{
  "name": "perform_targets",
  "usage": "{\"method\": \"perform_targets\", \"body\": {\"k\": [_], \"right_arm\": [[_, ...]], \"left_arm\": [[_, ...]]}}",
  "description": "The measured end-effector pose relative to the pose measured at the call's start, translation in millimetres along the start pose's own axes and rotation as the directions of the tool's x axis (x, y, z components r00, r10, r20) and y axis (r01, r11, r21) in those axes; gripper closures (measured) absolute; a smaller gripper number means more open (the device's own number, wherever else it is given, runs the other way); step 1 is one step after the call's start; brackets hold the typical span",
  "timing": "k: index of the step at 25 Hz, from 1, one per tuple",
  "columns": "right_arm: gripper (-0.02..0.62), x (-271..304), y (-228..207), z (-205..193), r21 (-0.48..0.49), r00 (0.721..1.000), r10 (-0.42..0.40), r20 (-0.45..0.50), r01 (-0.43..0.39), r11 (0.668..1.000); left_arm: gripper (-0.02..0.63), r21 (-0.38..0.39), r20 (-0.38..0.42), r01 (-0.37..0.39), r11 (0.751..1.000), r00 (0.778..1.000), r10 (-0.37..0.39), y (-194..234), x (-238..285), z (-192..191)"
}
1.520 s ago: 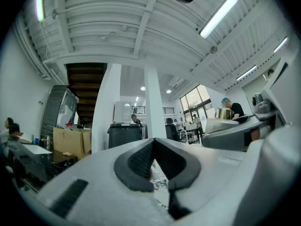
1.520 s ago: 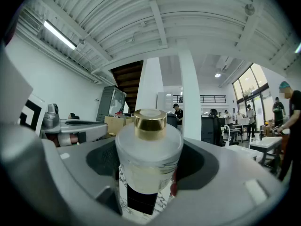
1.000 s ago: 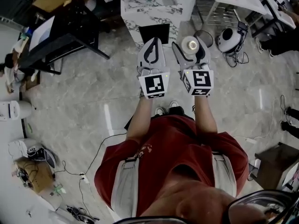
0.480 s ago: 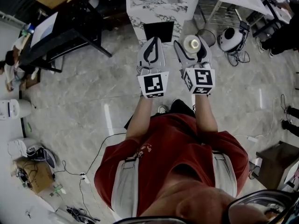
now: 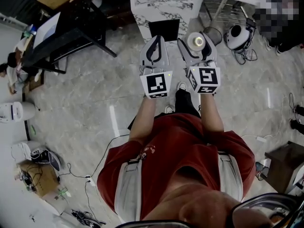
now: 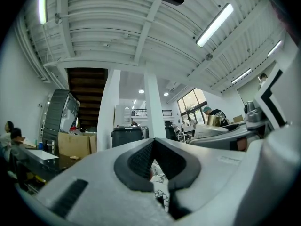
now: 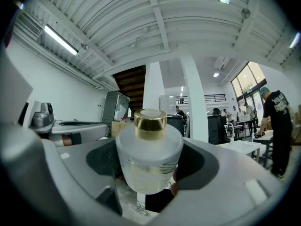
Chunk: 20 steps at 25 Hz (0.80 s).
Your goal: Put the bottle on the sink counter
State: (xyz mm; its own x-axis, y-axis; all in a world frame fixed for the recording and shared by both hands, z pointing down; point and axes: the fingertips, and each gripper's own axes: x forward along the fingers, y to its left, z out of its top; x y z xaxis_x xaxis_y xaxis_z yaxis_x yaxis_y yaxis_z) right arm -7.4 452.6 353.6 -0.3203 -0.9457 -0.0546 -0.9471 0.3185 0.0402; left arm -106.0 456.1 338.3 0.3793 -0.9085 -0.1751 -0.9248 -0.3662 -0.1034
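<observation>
A frosted glass bottle [image 7: 149, 160] with a gold cap stands upright between the jaws of my right gripper [image 7: 149, 169], which is shut on its body. From the head view the bottle [image 5: 195, 42] shows from above in the right gripper [image 5: 195, 45], held level over the floor. Beside it, my left gripper [image 5: 156, 40] is shut with nothing in it; its pads [image 6: 141, 161] meet in the left gripper view. The marble sink counter [image 5: 161, 1] lies just ahead of both grippers, with a dark panel [image 5: 164, 30] on its near face.
A black desk [image 5: 61, 37] stands to the left on the floor. Right of the counter are a round bin [image 5: 213, 33] and a white device [image 5: 236, 37] with cables. A person [image 7: 277, 126] stands by a white table [image 7: 244, 147] at the far right.
Both grippers have drifted a little toward the marble counter, the bottle still in the right one. The person's leg has stepped forward under the arms.
</observation>
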Motion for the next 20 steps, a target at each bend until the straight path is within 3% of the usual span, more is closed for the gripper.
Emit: {"method": "perform_targets", "body": {"k": [20], "right_arm": [[0.259, 64.6, -28.7, -2.8, 0.015, 1.000, 0.018, 0.005, -0.018, 1.000]], "left_arm": [[0.612, 0.003, -0.027, -0.028, 1.000, 0.999, 0.028, 23.3, 63.8, -16.6]]}}
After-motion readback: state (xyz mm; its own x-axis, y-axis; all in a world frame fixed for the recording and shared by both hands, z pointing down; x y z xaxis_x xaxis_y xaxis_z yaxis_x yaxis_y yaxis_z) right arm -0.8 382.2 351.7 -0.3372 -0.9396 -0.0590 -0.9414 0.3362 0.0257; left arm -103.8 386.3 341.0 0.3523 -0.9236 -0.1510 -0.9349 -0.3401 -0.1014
